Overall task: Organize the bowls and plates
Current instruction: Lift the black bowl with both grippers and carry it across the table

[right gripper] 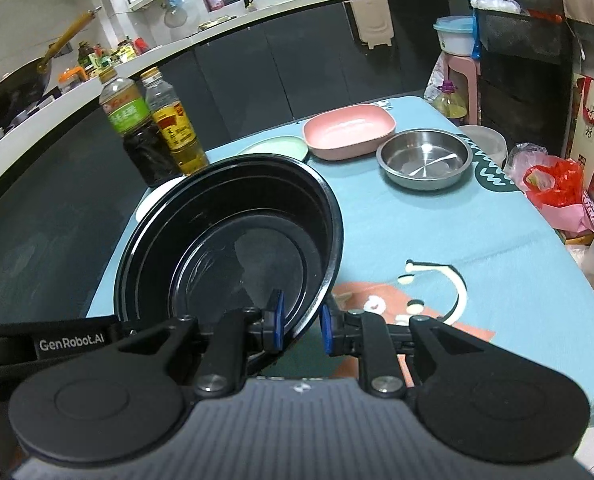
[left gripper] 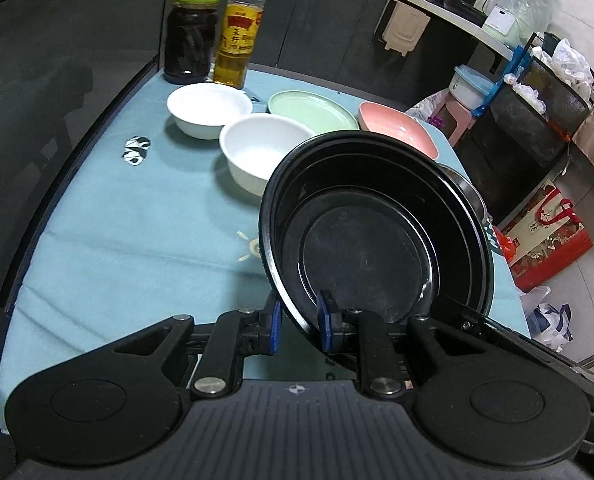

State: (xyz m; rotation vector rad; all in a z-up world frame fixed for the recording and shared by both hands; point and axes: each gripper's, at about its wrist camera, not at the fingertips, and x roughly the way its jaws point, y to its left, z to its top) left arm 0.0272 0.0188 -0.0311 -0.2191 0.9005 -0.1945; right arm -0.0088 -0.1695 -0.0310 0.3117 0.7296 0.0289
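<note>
Left gripper: jaws narrow, clamped on the near rim of the black bowl. Right gripper: jaws narrow and straddling the opposite rim of the same bowl; whether the pads still press cannot be told.

The bowl hangs tilted above the blue tablecloth, clear of it. Judged step: carrying the bowl toward the other dishes.

Beyond the bowl stand two white bowls, a green plate, a pink dish and a steel bowl. Next move needs a level set-down; the cloth near the bowl is open, and the table edge runs close on its right.
</note>
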